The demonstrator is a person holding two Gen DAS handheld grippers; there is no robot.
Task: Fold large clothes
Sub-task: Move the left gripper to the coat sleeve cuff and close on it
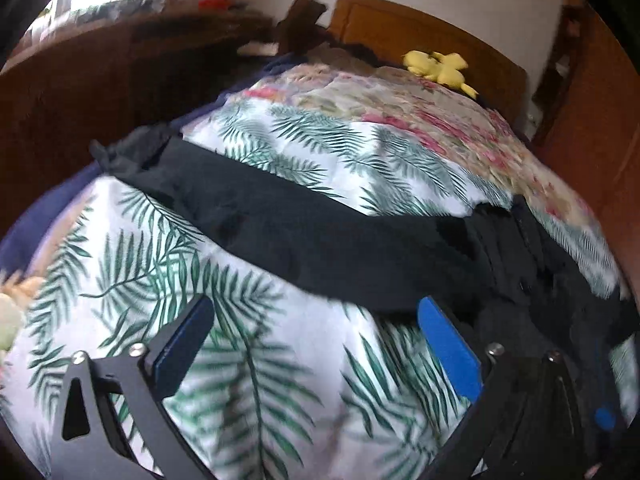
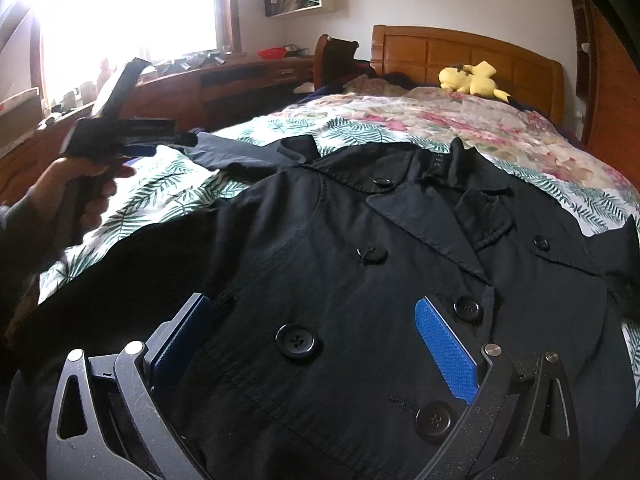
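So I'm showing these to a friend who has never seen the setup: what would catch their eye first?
Probably the big black coat spread front-up across the bed, its buttons showing, with one sleeve stretched out over the palm-leaf bedspread. Then the yellow plush toy by the wooden headboard. Both the left gripper and the right gripper hang open above the bed.

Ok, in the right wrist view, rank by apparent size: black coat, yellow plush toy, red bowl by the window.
1. black coat, though nearness to the camera inflates it
2. yellow plush toy
3. red bowl
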